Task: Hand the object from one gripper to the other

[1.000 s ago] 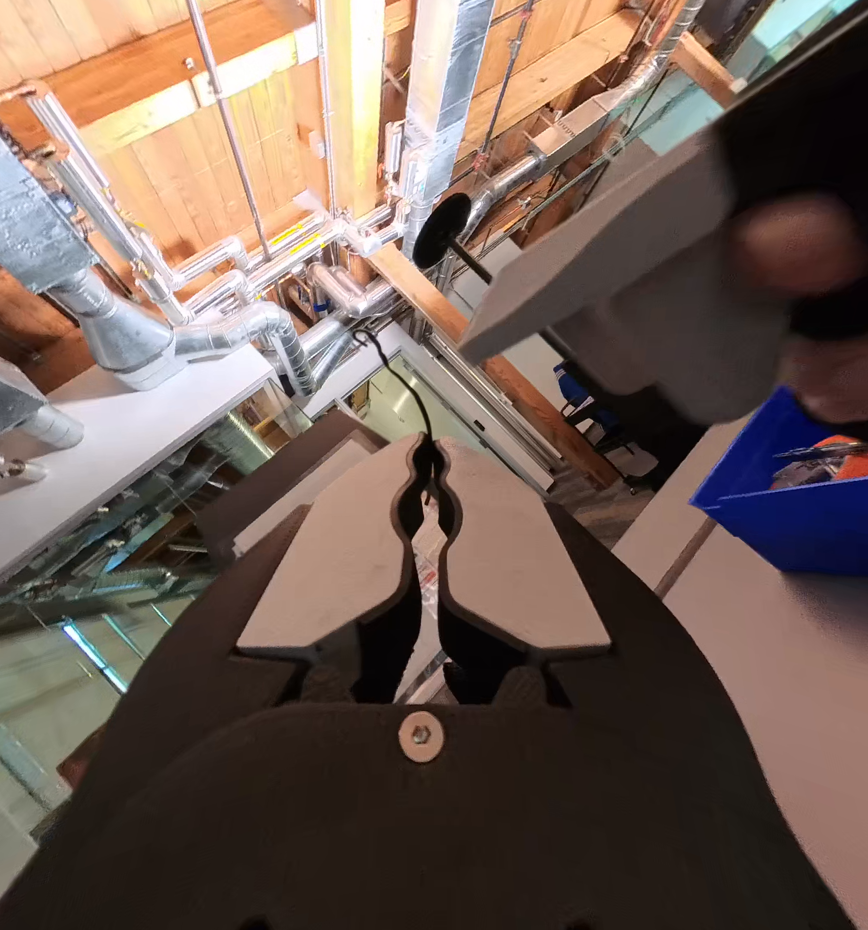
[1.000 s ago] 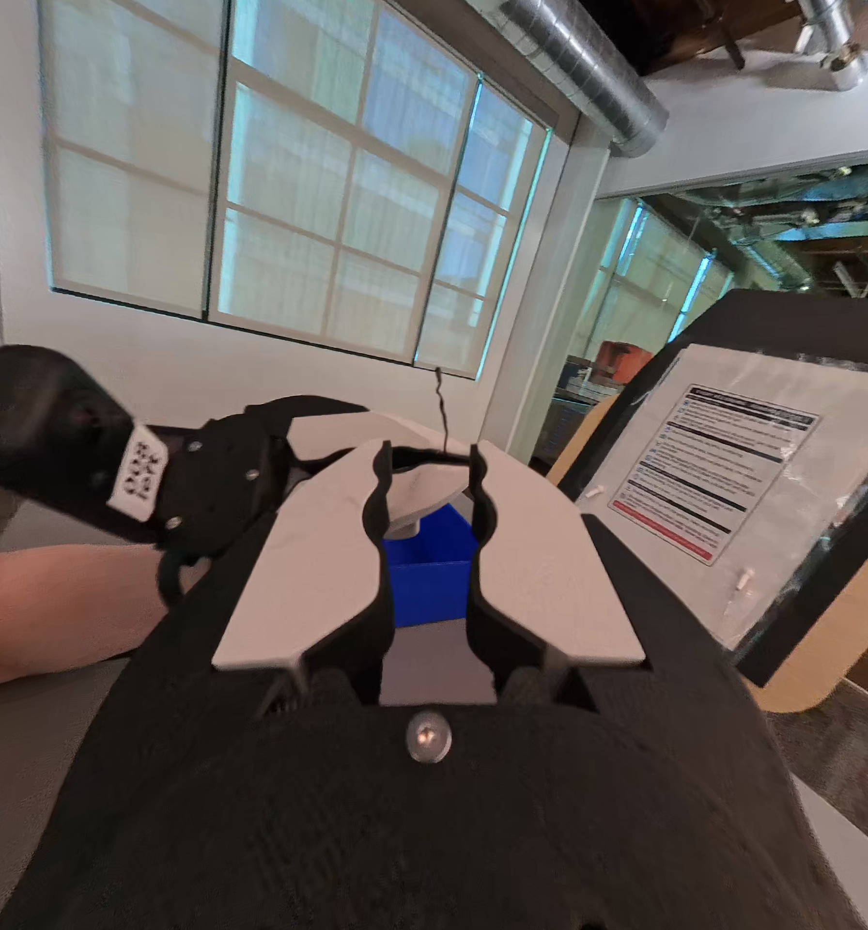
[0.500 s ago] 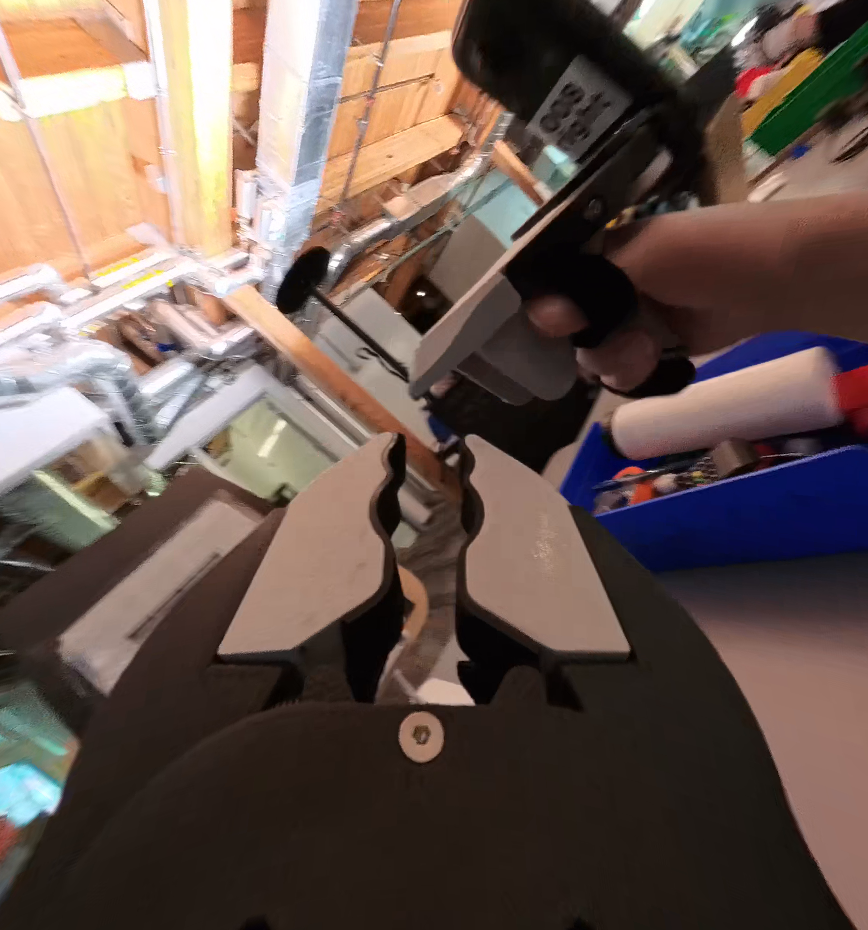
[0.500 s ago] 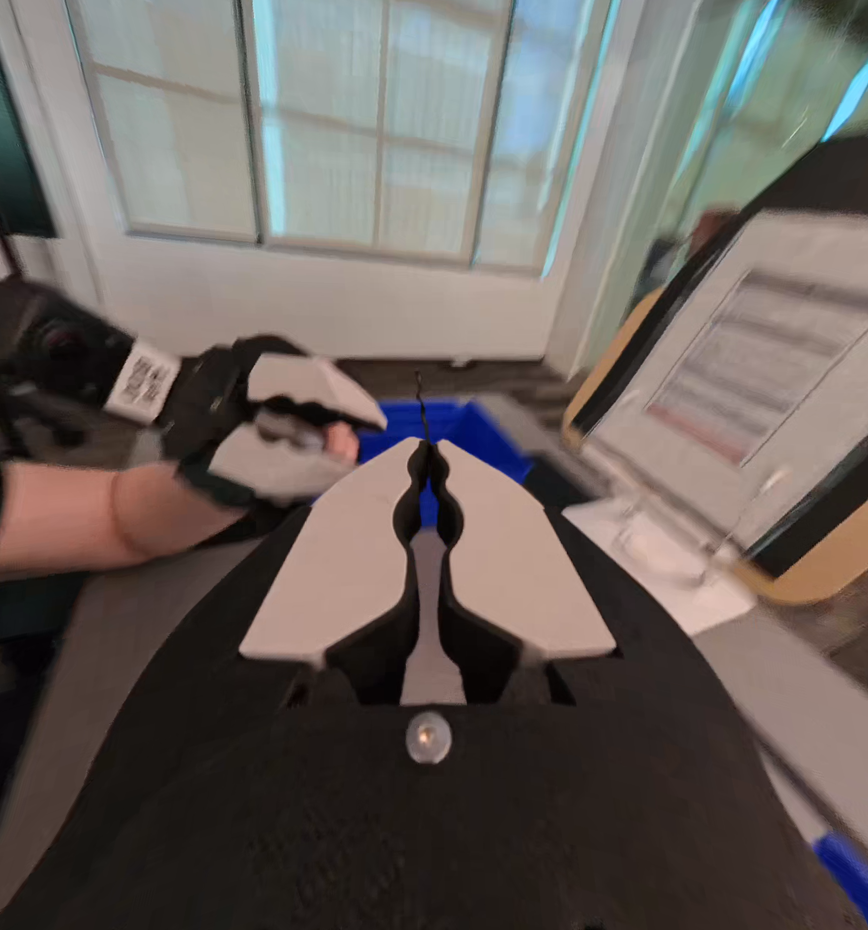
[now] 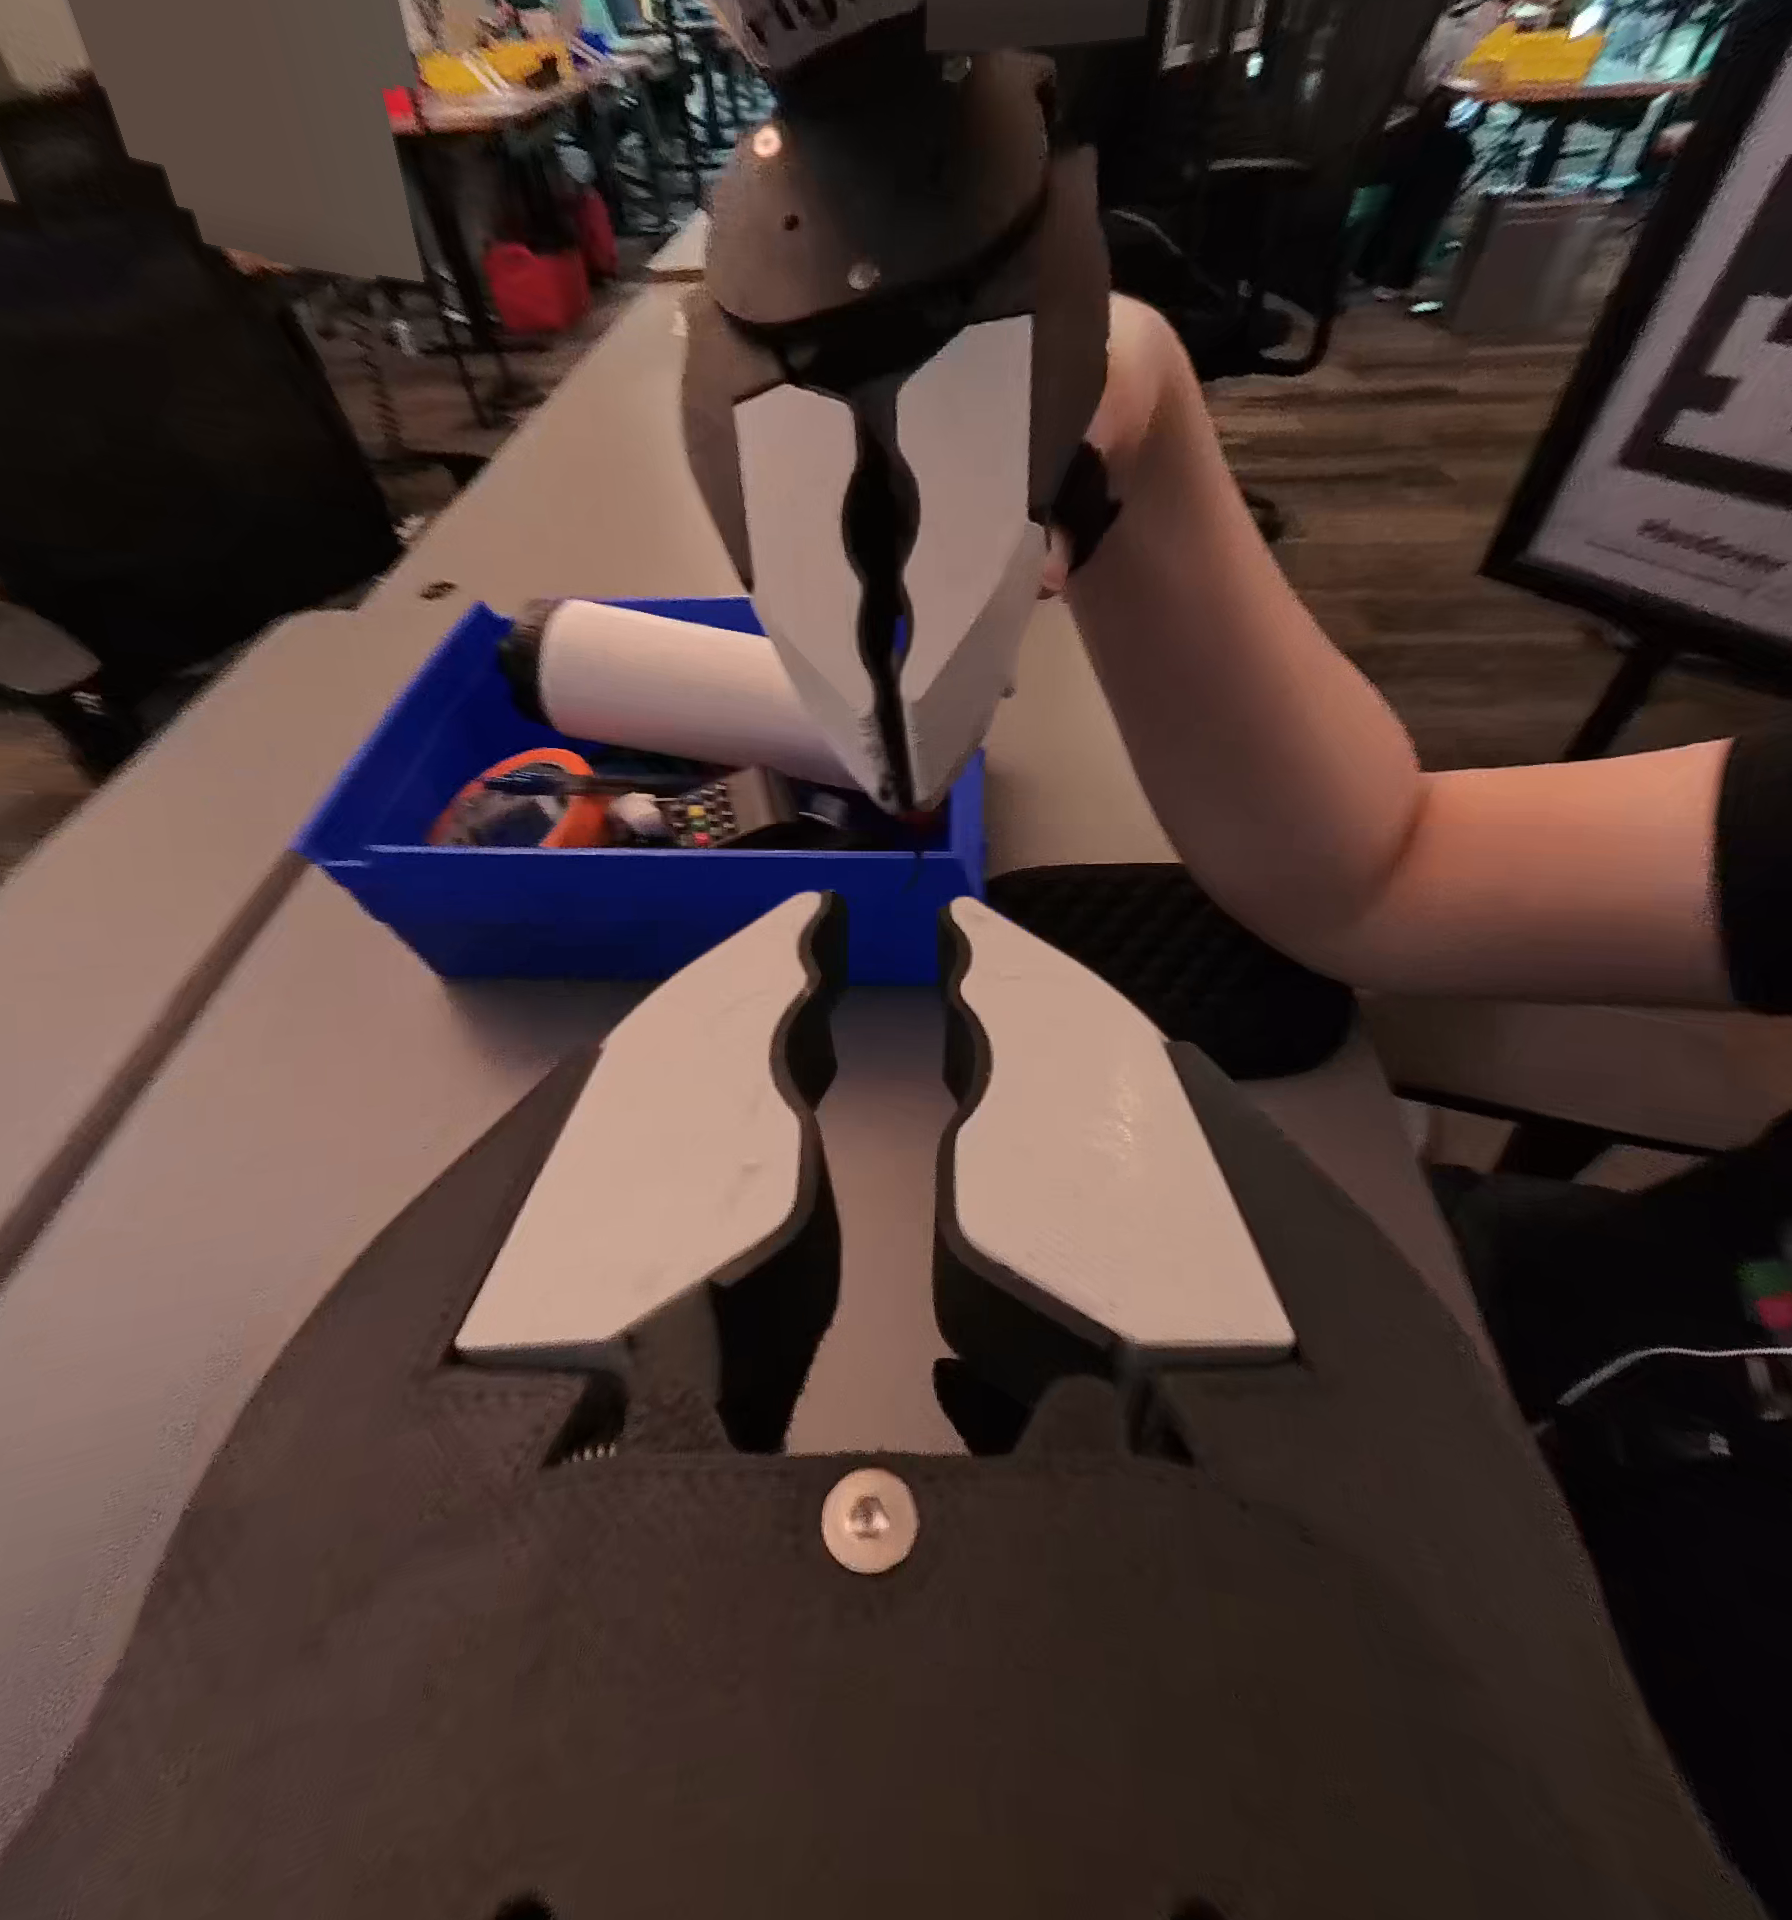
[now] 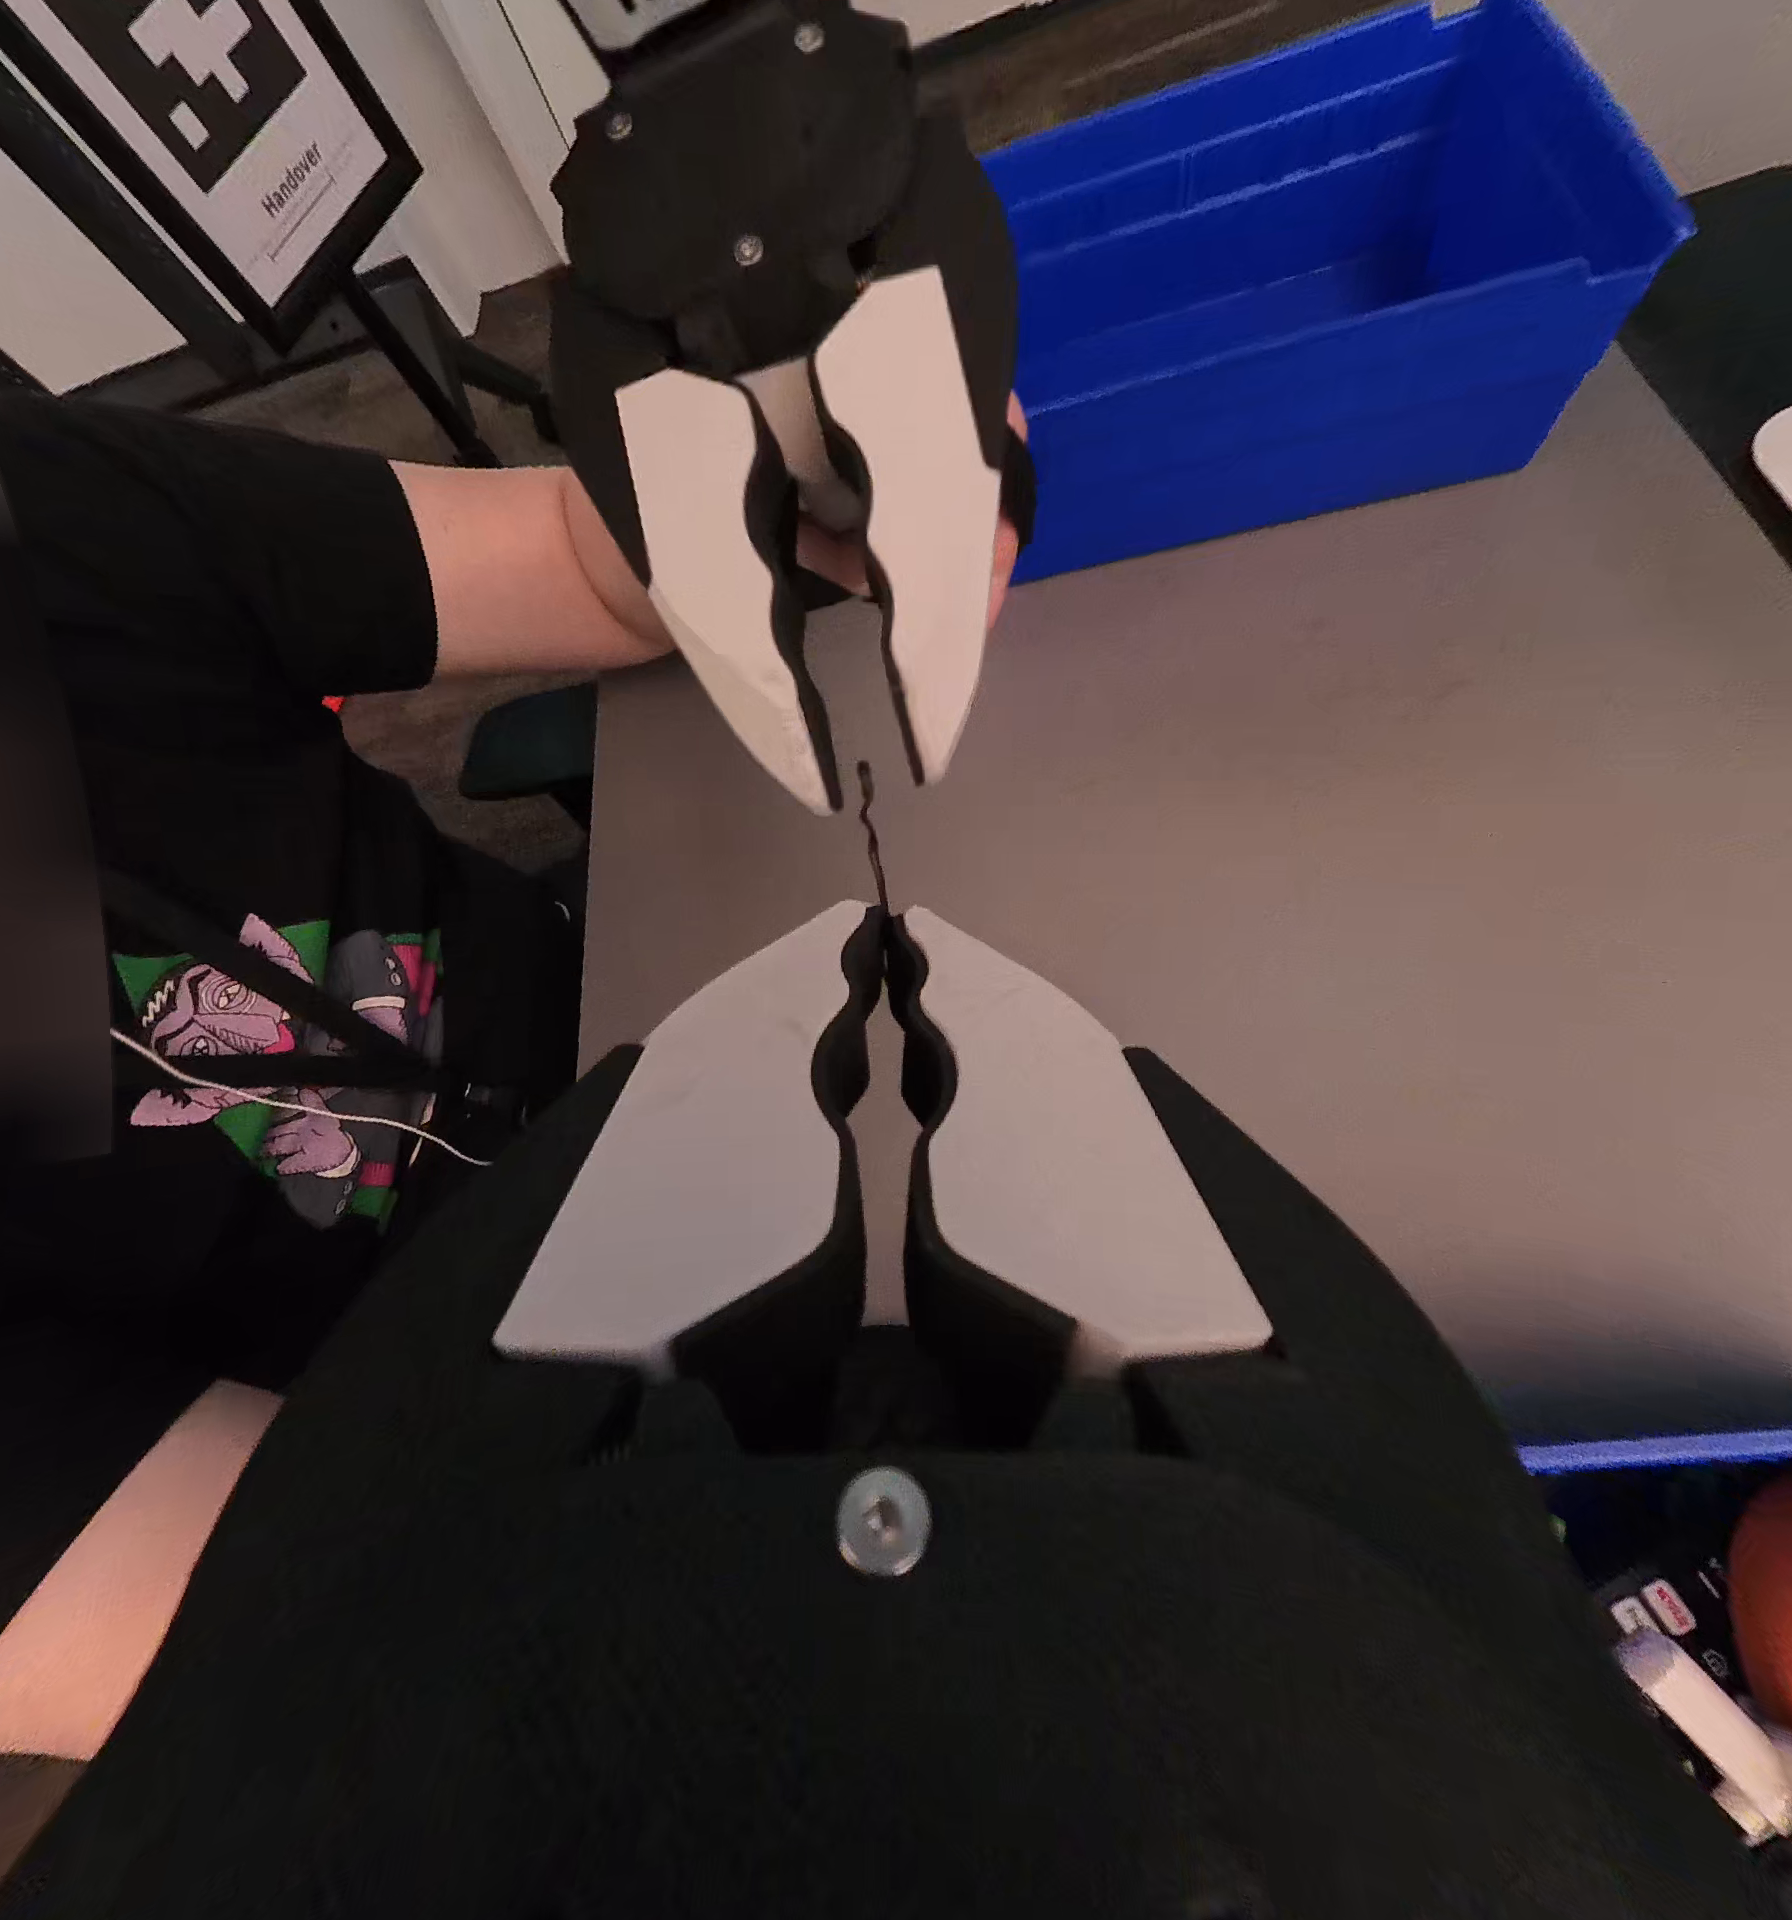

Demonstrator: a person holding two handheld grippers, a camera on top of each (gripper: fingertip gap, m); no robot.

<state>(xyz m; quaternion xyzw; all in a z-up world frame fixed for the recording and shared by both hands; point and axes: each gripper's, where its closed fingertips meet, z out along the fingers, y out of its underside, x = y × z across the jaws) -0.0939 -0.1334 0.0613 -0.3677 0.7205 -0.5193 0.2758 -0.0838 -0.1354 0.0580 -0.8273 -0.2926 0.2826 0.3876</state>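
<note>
A thin black wavy wire [image 6: 871, 847] sticks out of my right gripper [image 6: 884, 914], which is shut on its lower end. My left gripper [image 6: 876, 792] points back at it from above with its fingers slightly apart, and the wire's free end reaches up between those tips. In the left wrist view my left gripper [image 5: 892, 909] is open and empty. There the right gripper [image 5: 897, 795] hangs tip-down over the blue bin, and the wire [image 5: 913, 868] dangles from its closed tips. Both are held above the grey table [image 6: 1287, 935].
A blue bin [image 5: 643, 904] with a white cylinder [image 5: 663, 686] and small items stands just beyond my left fingers. An empty blue bin [image 6: 1287, 312] sits at the table's far side. A black mat [image 5: 1172, 966] lies under the person's forearm [image 5: 1235, 748]. A framed sign [image 5: 1723, 343] stands right. My left and right fingertips are right by each other.
The wire passed from my left gripper, shut on it a second ago, to my right, which closed on it. The left opened. Both grippers swung down and now face each other over the table.
</note>
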